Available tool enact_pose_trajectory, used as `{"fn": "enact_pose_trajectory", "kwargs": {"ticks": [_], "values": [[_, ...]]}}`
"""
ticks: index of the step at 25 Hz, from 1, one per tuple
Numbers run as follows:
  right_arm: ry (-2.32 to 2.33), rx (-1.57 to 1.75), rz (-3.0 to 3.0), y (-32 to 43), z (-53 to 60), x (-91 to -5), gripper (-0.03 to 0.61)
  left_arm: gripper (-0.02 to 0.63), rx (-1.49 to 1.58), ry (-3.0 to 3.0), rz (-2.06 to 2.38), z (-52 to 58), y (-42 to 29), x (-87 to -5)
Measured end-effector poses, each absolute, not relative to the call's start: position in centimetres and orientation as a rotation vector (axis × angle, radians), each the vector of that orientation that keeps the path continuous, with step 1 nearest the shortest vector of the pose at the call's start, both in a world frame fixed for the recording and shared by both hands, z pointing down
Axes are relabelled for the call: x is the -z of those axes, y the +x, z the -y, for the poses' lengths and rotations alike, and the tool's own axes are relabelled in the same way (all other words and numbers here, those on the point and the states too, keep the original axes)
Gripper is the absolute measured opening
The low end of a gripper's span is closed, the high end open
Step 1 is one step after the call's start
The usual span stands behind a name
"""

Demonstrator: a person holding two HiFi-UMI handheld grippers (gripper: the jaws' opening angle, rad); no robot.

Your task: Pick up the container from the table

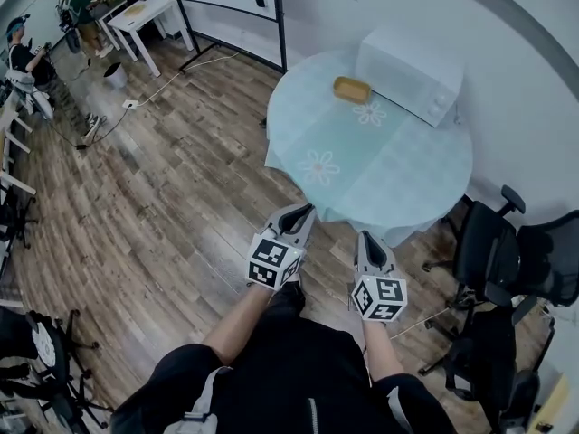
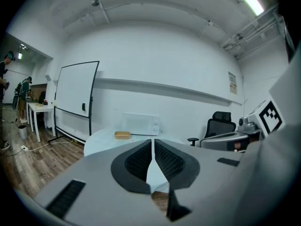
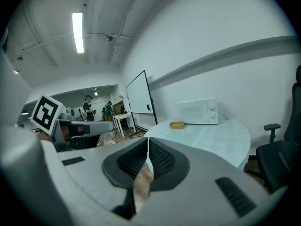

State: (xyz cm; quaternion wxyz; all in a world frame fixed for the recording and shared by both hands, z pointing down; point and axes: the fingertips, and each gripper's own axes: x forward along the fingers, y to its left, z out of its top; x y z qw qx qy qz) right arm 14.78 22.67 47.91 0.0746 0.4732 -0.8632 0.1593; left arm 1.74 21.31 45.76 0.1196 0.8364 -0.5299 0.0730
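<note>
A small tan container sits on the far side of the round table, just in front of a white microwave. It shows small in the left gripper view as the container and in the right gripper view as the container. My left gripper and right gripper hang side by side off the table's near edge, well short of the container. Both are shut with nothing between the jaws.
The table wears a pale blue cloth with flower prints. Black office chairs stand at the right. A whiteboard on a stand and a white desk are at the back left, where people stand on the wood floor.
</note>
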Motion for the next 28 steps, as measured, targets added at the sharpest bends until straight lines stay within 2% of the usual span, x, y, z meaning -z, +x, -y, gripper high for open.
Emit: {"fn": "enact_pose_trajectory", "kwargs": {"ticks": [15,28], "values": [[1.465,-0.502,2.550,8.3,-11.8,-48.7,0.026,0.031,-0.234,2.472,1.471,-10.4,-4.1,-46.7],[1.511,-0.526,2.506,5.9,-9.7,-49.5,0.026,0.031,-0.242,2.481,1.424,-7.6,-6.8,-47.5]]}}
